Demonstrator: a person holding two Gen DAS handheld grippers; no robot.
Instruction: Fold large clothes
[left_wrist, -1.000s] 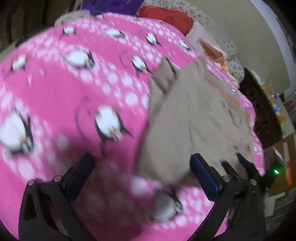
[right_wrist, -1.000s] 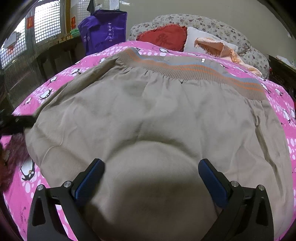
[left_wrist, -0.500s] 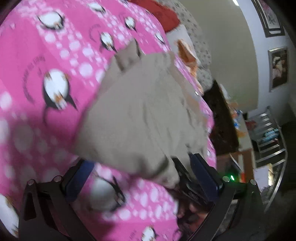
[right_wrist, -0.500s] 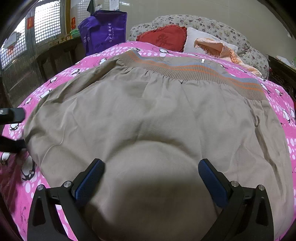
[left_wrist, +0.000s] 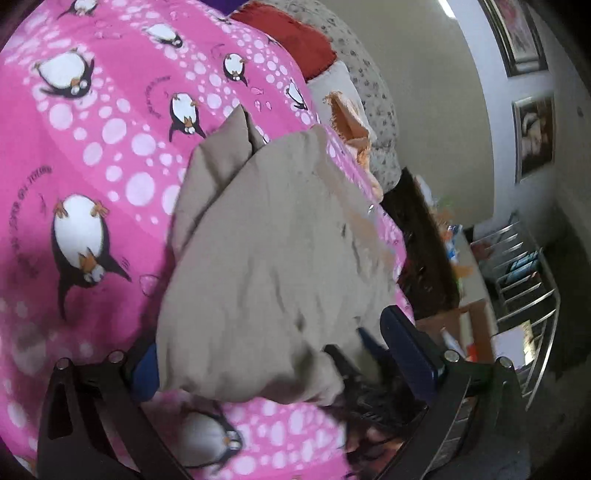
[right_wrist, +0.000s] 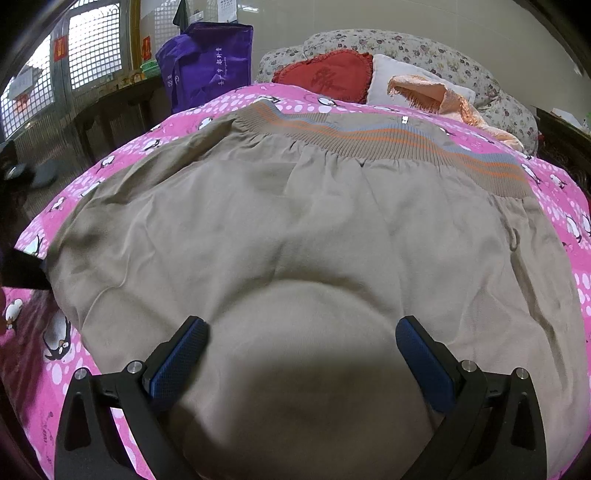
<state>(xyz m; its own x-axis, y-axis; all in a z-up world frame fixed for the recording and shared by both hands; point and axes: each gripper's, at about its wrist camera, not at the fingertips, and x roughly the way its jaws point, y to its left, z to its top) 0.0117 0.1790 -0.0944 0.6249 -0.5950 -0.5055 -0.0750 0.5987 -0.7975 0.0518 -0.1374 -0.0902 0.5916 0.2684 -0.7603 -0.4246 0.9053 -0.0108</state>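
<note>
A large beige garment with a ribbed, orange-and-grey striped waistband lies spread on a pink penguin-print bedspread. My right gripper is open, fingers wide apart just above the garment's near part. In the left wrist view the same garment fills the middle, with a fold sticking up at its far end. My left gripper is open, its jaws on either side of the garment's near edge. The right gripper's dark fingers show past that edge.
A red heart cushion, a white pillow, a peach towel and a floral bolster lie at the bed's head. A purple bag stands at the back left. A dark cabinet and metal rack stand beside the bed.
My left gripper has swung round and moved in to the garment's edge, which now lies between its fingers. The right gripper has stayed still.
</note>
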